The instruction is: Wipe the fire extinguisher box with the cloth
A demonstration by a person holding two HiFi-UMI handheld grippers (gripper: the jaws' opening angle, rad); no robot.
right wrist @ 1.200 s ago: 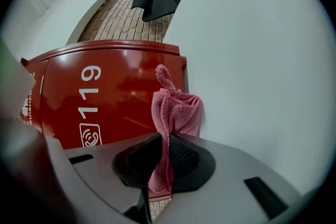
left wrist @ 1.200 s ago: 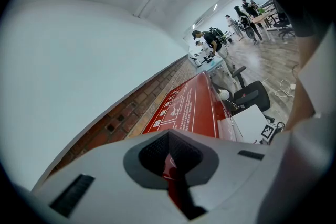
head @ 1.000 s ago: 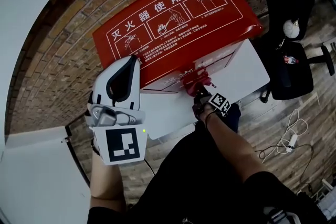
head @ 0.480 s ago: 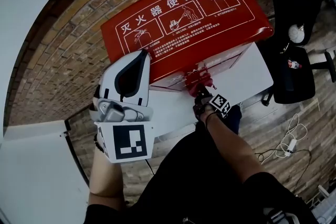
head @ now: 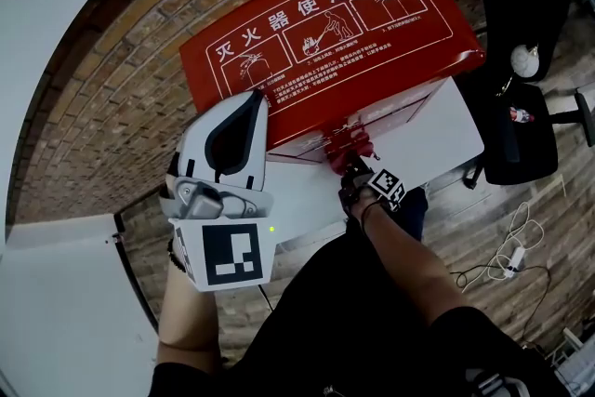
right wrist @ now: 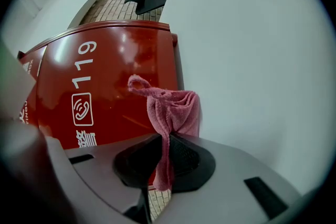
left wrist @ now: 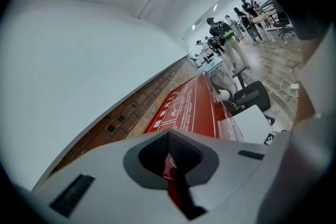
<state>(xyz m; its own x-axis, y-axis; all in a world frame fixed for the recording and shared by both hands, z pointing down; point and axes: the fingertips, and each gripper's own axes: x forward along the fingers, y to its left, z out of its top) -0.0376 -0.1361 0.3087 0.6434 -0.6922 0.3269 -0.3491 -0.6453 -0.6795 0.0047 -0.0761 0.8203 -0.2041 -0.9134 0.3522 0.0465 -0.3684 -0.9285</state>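
At the near left, the left gripper (head: 253, 104) is held clenched with nothing between its jaws, and its tip is seen by the near left corner of the fire extinguisher box (head: 325, 42). Further right, the pink terry cloth (head: 350, 142) is pinched in the right gripper (head: 356, 161). It is bunched beyond the jaws at the glossy red front of the box, beside a smooth white panel (head: 428, 130). The flat lid is printed with white diagrams. Brick (head: 102, 107) is seen around the box, and a black office chair (head: 521, 107) is set on wood flooring (head: 558, 228) at the right.
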